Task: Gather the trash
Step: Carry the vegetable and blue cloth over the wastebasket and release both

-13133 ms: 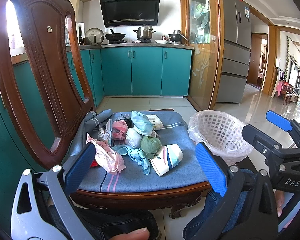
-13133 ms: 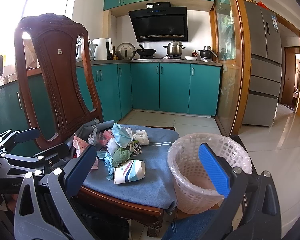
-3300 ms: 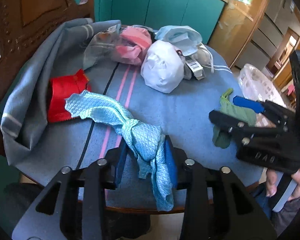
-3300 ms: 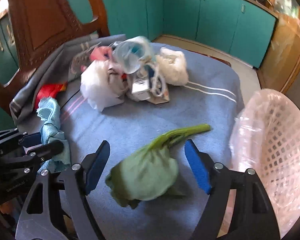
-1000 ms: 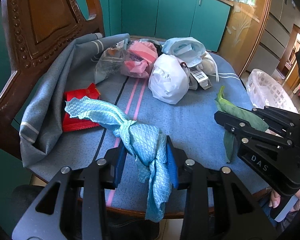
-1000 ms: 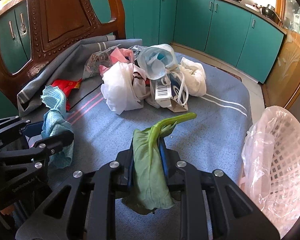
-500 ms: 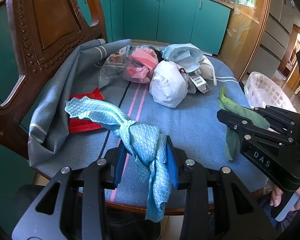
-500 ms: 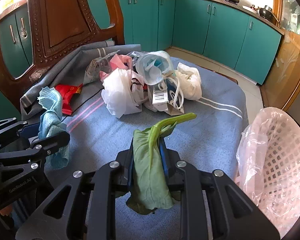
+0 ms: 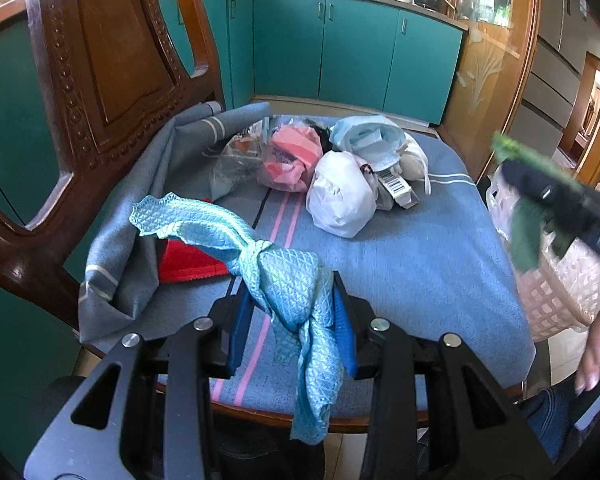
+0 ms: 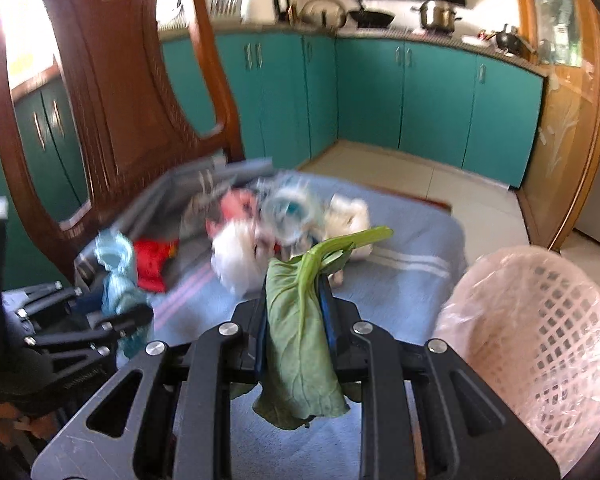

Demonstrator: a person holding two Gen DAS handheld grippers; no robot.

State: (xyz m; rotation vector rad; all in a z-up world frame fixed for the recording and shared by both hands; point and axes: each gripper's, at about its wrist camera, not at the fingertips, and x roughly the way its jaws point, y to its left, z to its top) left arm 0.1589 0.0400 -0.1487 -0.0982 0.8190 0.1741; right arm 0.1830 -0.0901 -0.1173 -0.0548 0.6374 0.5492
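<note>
Hanging from the right gripper (image 10: 294, 312), the green vegetable leaf (image 10: 298, 360) is pinched between the two blue pads, its pale stalk pointing up and forward and its blade drooping below the fingers. In the left wrist view this gripper is blurred and sits in front of the white lattice basket (image 9: 556, 288), which is lined with a thin plastic bag and stands just beside the right edge of the chair seat. The left gripper (image 9: 294, 320) is clenched on the knotted light-blue cloth (image 9: 288, 276); one end of the cloth stretches out to the left above the seat, the other end hangs down below the fingers. More trash lies on the blue striped cover (image 9: 400, 264) of the seat: a white plastic bag (image 9: 340, 196), a pink bag (image 9: 290, 160), a pale blue mask (image 9: 370, 136) and a red wrapper (image 9: 188, 262). Behind the seat rises the carved wooden chair back (image 9: 112, 68), and further away stand teal cabinets (image 9: 352, 52).
</note>
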